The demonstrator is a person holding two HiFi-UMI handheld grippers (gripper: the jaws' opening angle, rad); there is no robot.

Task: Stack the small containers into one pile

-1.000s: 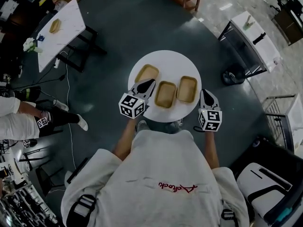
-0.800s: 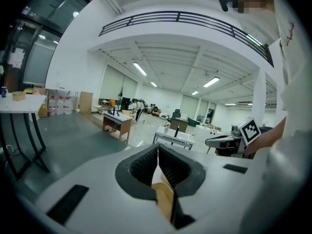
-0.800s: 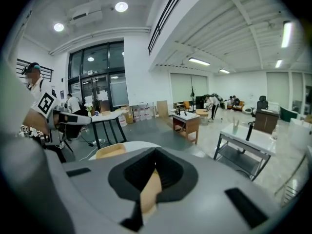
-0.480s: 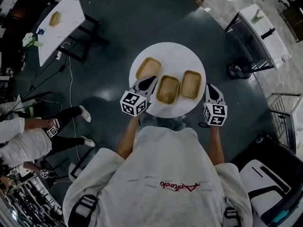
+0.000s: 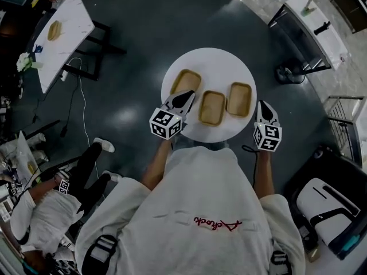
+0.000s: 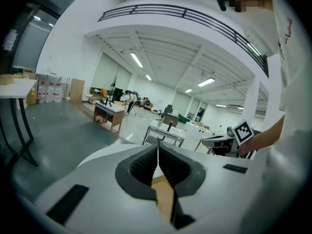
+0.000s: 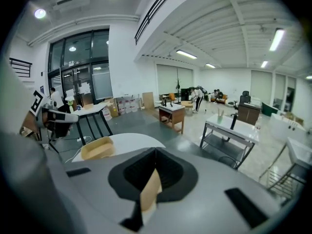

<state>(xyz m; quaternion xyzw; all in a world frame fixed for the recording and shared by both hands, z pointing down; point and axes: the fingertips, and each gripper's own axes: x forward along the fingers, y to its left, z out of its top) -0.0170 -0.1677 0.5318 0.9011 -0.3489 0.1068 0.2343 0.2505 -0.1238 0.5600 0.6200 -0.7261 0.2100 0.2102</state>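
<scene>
1. Table (image 5: 207,62): round and white, straight in front of you; every place below is given against it
2. Containers: three shallow tan trays lie singly on the table, none inside another, so I judge the pile not yet begun. The left container (image 5: 186,82) sits on the table's left half, the middle container (image 5: 212,107) by its near edge, and the right container (image 5: 239,99) on its right half. Each one's long axis runs roughly away from you across the table, the left one slanted a little
3. Your left gripper (image 5: 186,95): jaws closed on nothing, tips over the table's near-left part, just beside both the left and middle containers. This is the nearer hand, and it must open before it can take a rim
4. Your right gripper (image 5: 262,104): jaws pressed together, empty, just off the table's near-right rim, apart from the right container
5. Writing: the red script (image 5: 215,225) on your white shirt is too small to read; the containers show no label
</scene>
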